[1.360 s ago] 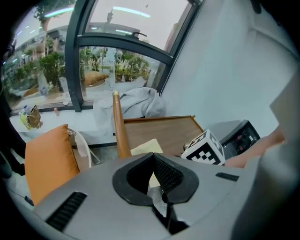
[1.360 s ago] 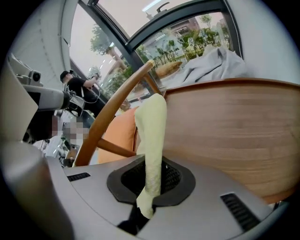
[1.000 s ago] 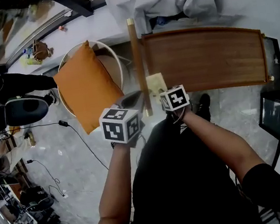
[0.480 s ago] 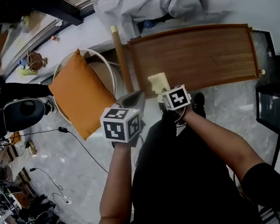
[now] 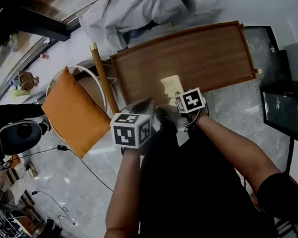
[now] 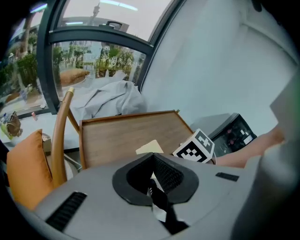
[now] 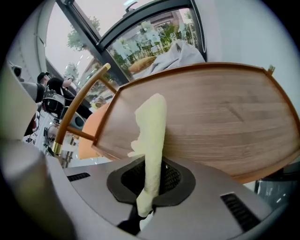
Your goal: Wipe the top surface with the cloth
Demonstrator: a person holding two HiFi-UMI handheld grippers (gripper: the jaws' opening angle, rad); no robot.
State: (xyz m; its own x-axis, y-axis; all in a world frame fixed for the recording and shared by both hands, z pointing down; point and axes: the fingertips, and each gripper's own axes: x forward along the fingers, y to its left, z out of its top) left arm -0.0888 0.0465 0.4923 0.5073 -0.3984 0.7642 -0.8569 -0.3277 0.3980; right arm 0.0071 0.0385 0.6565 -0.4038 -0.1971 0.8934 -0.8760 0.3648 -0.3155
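The wooden tabletop (image 5: 206,54) with a raised rim lies ahead of me. A pale yellow cloth (image 5: 171,84) rests on its near part, left of the middle. My right gripper (image 5: 175,95) is shut on the cloth's near end. In the right gripper view the cloth (image 7: 152,140) sticks up from the right gripper (image 7: 149,187) over the tabletop (image 7: 220,117). My left gripper (image 5: 143,106) hovers at the table's near edge, left of the cloth. In the left gripper view the left gripper (image 6: 154,187) is shut with nothing in it, and the cloth (image 6: 150,147) shows beyond it.
An orange cushion (image 5: 72,117) sits on a round chair left of the table, beside a wooden post (image 5: 104,78). A grey-white fabric heap (image 5: 129,9) lies behind the table. A dark cabinet (image 5: 296,118) stands at the right. Cables run over the floor (image 5: 74,169).
The right gripper has carried the cloth from the table's left end rightward along the near edge. The left gripper has kept beside it. The head view has shifted, so the table sits further left.
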